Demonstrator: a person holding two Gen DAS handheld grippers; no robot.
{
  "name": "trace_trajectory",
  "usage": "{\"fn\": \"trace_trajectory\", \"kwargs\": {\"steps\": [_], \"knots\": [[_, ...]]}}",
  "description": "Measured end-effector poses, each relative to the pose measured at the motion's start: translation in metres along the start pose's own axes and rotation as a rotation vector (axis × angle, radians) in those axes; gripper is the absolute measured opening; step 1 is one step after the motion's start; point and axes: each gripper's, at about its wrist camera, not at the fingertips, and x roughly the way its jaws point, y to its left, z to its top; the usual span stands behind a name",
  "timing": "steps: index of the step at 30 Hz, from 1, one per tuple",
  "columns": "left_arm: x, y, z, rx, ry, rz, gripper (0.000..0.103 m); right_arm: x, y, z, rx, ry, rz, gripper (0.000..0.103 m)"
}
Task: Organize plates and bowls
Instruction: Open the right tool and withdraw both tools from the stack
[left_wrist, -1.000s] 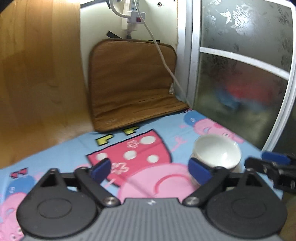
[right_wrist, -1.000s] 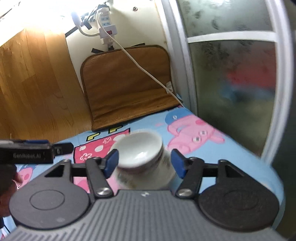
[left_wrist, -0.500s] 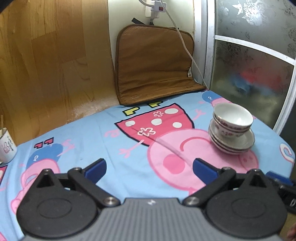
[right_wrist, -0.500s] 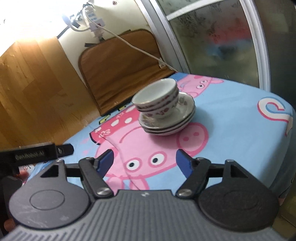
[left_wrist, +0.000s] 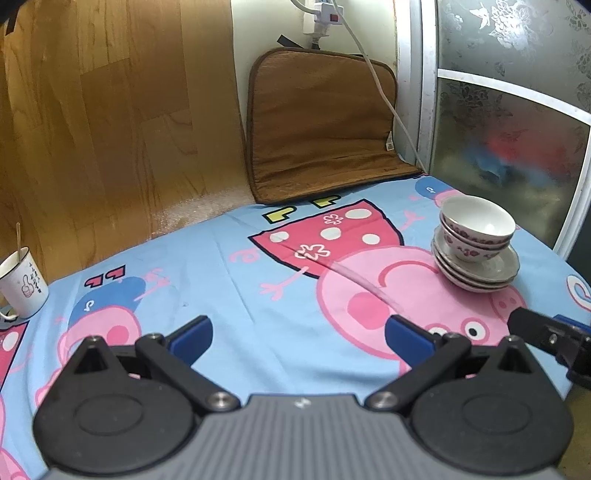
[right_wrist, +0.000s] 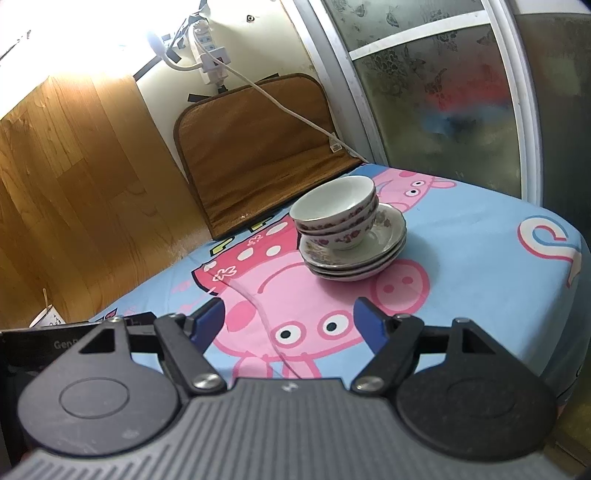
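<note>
Right wrist view: my right gripper (right_wrist: 288, 323), jaws just widened and empty, and my left gripper (left_wrist: 295, 334), fully spread and empty, sit short of the nested bowls (right_wrist: 338, 210) on stacked plates (right_wrist: 356, 254) near the tablecloth's (right_wrist: 480, 236) far edge, so the pile looks finished.
</note>
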Motion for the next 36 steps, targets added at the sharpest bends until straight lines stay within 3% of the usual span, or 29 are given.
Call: {"fn": "trace_trajectory", "kwargs": {"steps": [19, 36], "knots": [[0.010, 0.002, -0.004, 0.023, 0.014, 0.026, 0.103, 0.006, 0.001, 0.001, 0.020, -0.002, -0.014, 0.079], [0.017, -0.020, 0.001, 0.085, 0.024, 0.029, 0.103, 0.007, -0.016, 0.006, 0.062, -0.015, -0.022, 0.079]]}}
